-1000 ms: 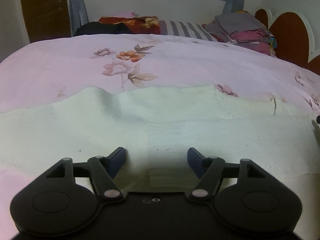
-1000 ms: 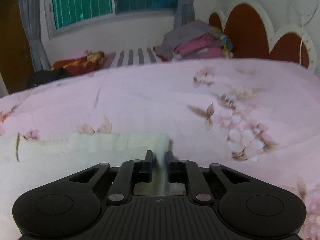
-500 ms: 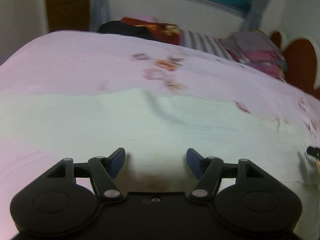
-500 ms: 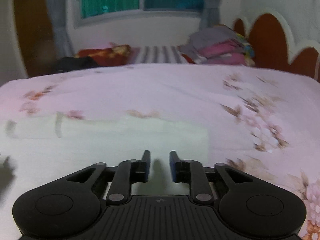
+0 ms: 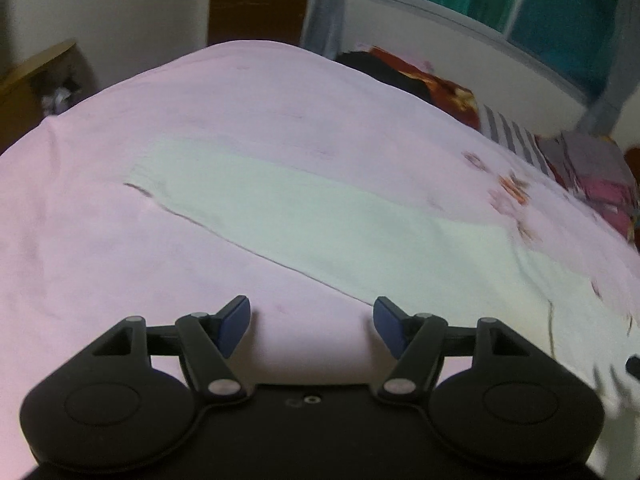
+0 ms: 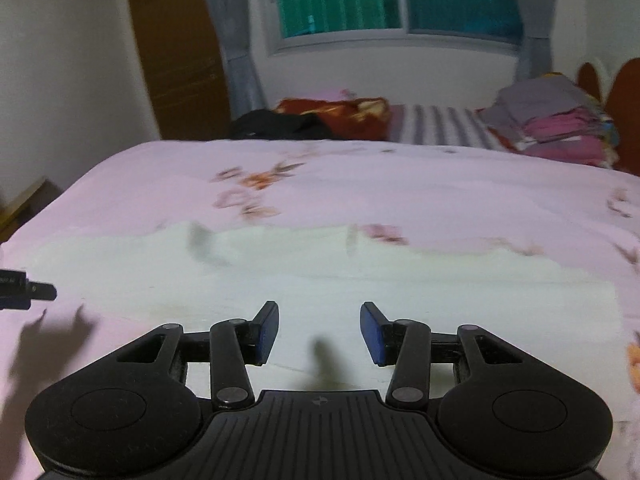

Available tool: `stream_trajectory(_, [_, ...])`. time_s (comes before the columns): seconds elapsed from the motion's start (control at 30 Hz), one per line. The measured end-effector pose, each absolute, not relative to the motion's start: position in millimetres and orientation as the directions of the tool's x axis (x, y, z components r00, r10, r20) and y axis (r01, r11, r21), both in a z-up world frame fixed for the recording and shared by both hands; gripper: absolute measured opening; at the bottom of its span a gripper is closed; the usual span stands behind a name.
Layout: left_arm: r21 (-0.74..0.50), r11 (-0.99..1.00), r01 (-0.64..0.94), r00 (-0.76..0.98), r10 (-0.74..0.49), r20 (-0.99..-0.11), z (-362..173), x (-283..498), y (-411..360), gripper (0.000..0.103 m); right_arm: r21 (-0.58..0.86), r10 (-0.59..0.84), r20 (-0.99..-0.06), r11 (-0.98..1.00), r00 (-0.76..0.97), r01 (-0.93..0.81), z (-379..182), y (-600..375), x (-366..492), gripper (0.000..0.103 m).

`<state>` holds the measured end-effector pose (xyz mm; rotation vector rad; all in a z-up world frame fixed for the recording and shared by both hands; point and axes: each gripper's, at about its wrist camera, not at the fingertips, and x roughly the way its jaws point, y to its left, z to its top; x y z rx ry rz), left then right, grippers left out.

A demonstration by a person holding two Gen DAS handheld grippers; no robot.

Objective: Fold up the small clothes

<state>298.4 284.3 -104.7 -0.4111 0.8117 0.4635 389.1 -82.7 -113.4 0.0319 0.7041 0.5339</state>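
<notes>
Blurring hides the cloth [image 5: 320, 216] edges on the bed [image 5: 120, 240]; left gripper [image 5: 311, 326] and right gripper [image 6: 319, 332] gape wide, empty.

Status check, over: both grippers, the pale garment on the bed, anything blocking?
Left gripper open, empty, over the pink bedsheet. Right gripper open, empty, above the pale garment. Garment spread long and flat. Nothing lying on it.
</notes>
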Motion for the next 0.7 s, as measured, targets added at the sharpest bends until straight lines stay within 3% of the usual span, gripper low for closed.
stream_trajectory(0.3, [-0.351, 0.660, -0.664, 0.617, 0.220, -0.756, -122, 291, 373, 0.063, 0.218, 0.511, -0.616, 0.842, 0.600, -0.494, -116, -26, 384, 0.045])
stream_trajectory(0.57, [-0.448, 0.584, -0.677, 0.663, 0.219, -0.716, -141, 315, 415, 0.058, 0.210, 0.486, -0.642, 0.856, 0.593, -0.473, -128, -8, 393, 0.045])
stream_trajectory(0.63, [-0.444, 0.577, -0.686, 0.661, 0.238, -0.712, -144, 319, 418, 0.045, 0.213, 0.478, -0.650, 0.861, 0.591, -0.463, -131, -6, 397, 0.045])
stream_trajectory(0.7, [-0.431, 0.566, -0.703, 0.651, 0.268, -0.710, -147, 319, 420, 0.024, 0.216, 0.474, -0.654, 0.864, 0.590, -0.454, -134, -4, 400, 0.045])
